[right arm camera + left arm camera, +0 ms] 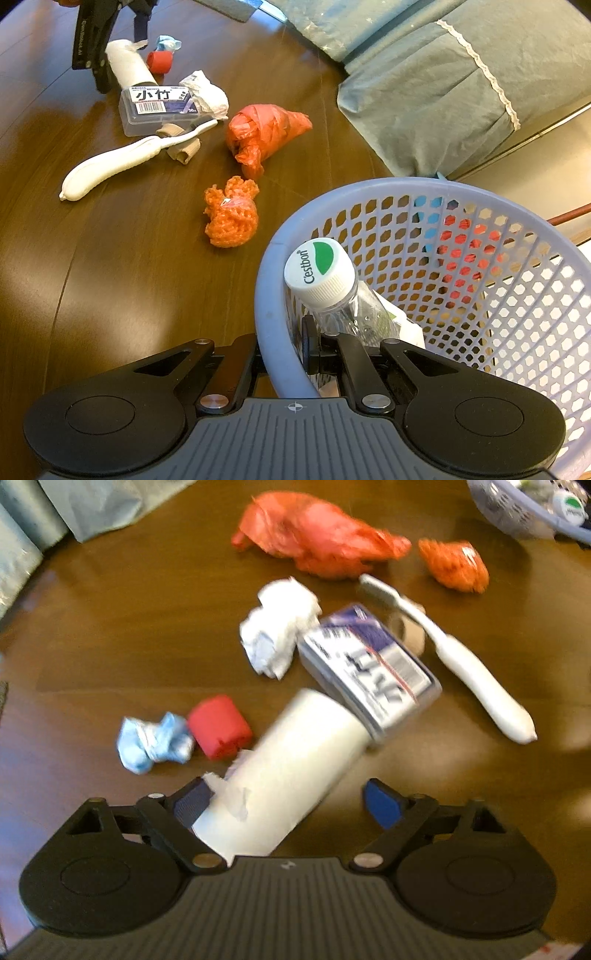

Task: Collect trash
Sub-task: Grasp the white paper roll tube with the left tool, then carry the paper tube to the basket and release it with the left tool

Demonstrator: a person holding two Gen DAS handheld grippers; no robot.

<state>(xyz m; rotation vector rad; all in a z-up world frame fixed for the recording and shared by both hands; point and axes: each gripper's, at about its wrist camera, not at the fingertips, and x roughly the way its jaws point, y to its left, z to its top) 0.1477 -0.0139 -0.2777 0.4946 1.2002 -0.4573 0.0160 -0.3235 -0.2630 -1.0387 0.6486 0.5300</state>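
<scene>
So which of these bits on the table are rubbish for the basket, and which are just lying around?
Rubbish job:
white roll between the left fingers
crumpled paper
orange bag
orange net
blue wad
basket

Lying about, probably:
toothbrush
plastic box
cushion

White paper roll (291, 771) lying tilted on tabletop (129, 627); crumpled tissues, orange bags nearby; lavender basket (280, 280) holding bottle (332, 291).
</scene>
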